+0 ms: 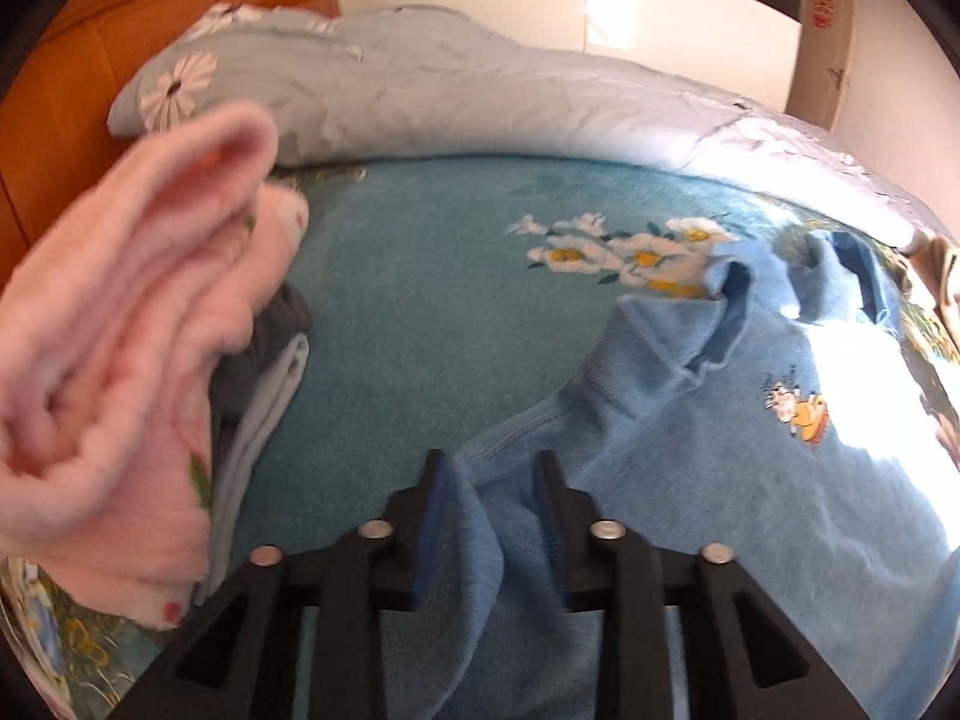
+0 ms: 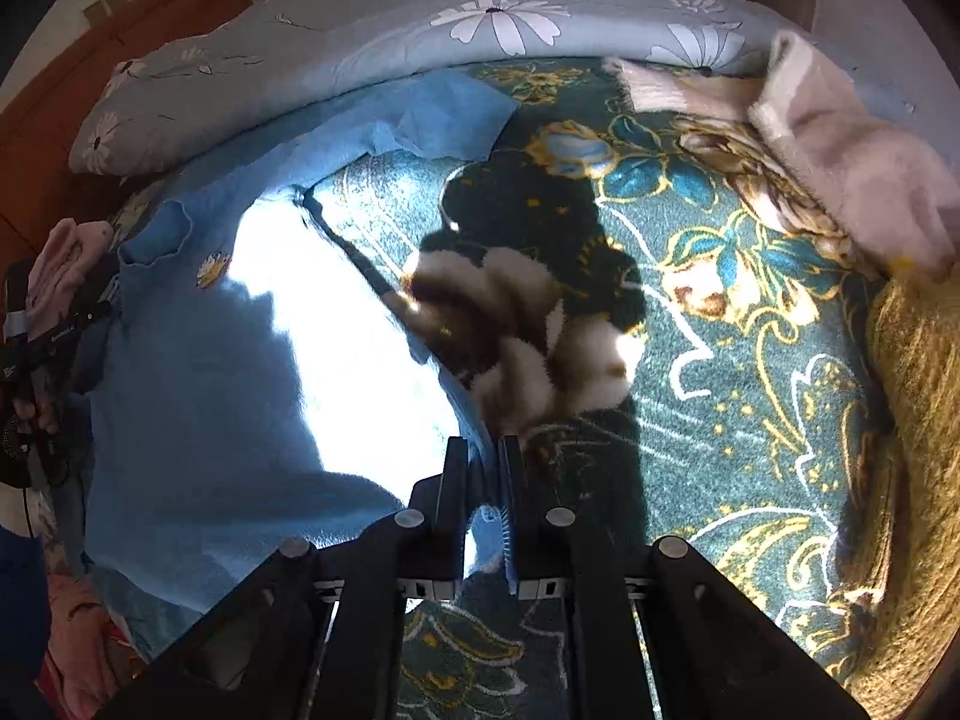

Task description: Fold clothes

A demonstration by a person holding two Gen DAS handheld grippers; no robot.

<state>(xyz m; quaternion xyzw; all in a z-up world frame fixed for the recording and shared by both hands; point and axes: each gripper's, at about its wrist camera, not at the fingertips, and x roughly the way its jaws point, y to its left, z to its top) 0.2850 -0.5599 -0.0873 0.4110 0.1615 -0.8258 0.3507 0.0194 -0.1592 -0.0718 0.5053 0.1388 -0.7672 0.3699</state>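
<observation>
Both grippers clench the blue top: left gripper on its hem, right gripper on the opp. edge, so you can spread it flat on the bed before folding.

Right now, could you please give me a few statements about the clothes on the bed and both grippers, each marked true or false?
1. The left gripper pinches fabric of the light blue fleece sweater. True.
2. The right gripper is wide open and holds nothing. False: its jaws are closed on the sweater's edge.
3. The fluffy pink folded garment lies left of the sweater in the left wrist view. True.
4. The sweater bears no decoration. False: a small cartoon patch sits on its chest.
5. The pale blue daisy-print quilt lies bunched beyond the clothes. True.
</observation>
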